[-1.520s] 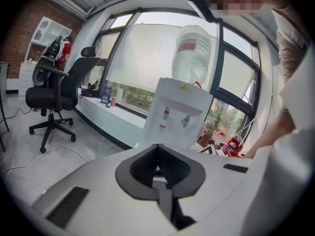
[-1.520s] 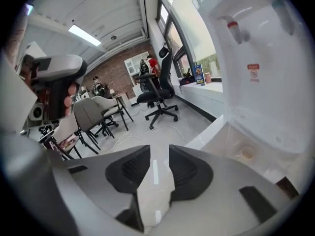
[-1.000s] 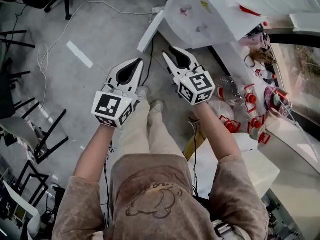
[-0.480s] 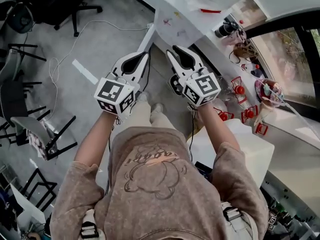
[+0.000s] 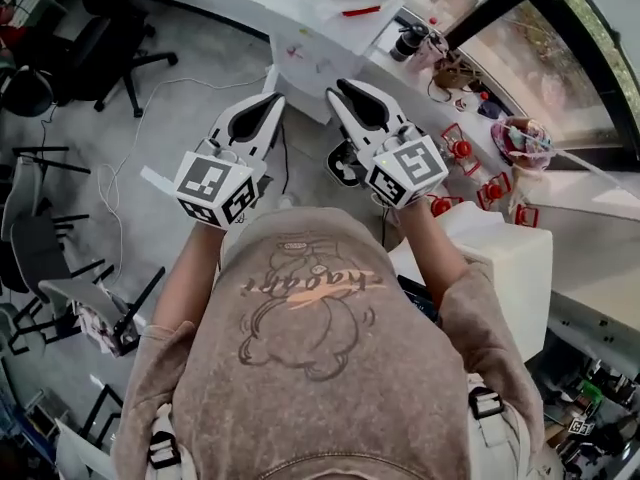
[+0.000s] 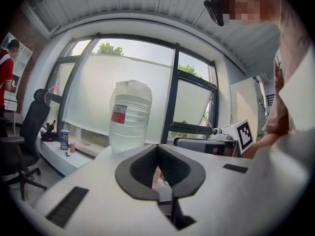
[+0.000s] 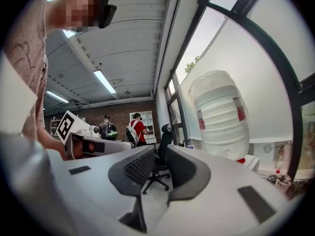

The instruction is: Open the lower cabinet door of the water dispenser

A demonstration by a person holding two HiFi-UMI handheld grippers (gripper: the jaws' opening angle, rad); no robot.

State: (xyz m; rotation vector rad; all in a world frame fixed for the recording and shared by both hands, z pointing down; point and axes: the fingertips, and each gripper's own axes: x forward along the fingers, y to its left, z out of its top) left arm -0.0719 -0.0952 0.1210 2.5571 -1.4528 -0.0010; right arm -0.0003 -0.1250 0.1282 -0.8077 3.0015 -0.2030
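Left tongs (image 6: 157, 147) tip to tip, empty — water bottle (image 6: 129, 116) beyond

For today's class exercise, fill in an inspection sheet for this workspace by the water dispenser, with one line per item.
Surface: grey floor.
Job's things: water dispenser with a big bottle on top; lower cabinet door not made out.
Clutter: small red-and-clear items and a dark flask on the window ledge.
Grippers: left gripper has its tips together and is empty; right gripper has its jaws narrowly apart, they have just been closing, nothing between them. Both are raised and touch nothing.
Cables: white cable loose on the floor.
Surroundings: black office chair, large windows, people far behind.
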